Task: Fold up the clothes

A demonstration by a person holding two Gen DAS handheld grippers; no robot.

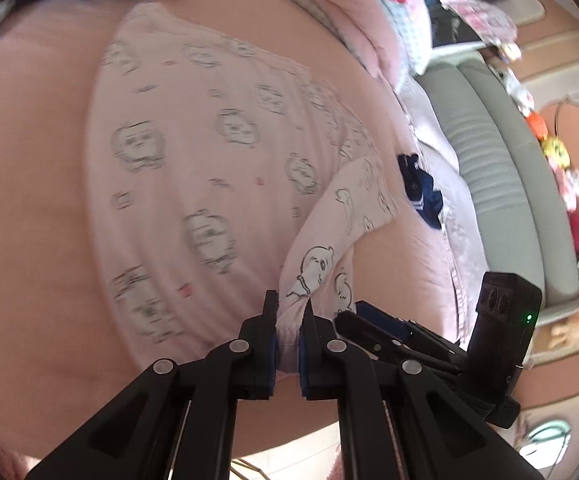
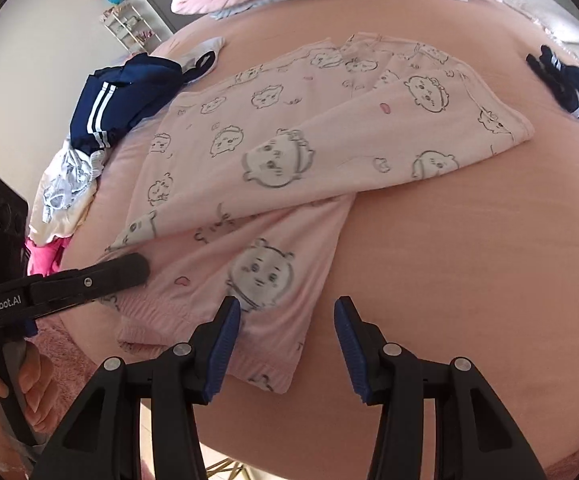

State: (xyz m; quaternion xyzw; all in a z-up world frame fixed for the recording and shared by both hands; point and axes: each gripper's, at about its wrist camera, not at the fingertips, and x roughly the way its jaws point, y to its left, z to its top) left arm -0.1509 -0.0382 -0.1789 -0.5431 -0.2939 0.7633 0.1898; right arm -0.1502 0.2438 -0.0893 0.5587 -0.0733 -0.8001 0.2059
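Left gripper [image 1: 289, 312] pinches the waistband edge of the pink printed pyjama trousers [image 2: 257, 152], which lie partly folded on the pink bed [image 2: 469, 260]. Right gripper [image 2: 287, 320] stands half spread and empty over the near hem. Risk, as judged: the one-sided pull drags the fold askew, or the thin cloth slips free.

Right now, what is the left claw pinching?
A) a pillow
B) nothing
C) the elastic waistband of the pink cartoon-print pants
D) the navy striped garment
C: the left claw is shut on the gathered waistband of the pink cartoon-print pants; the right claw is open.
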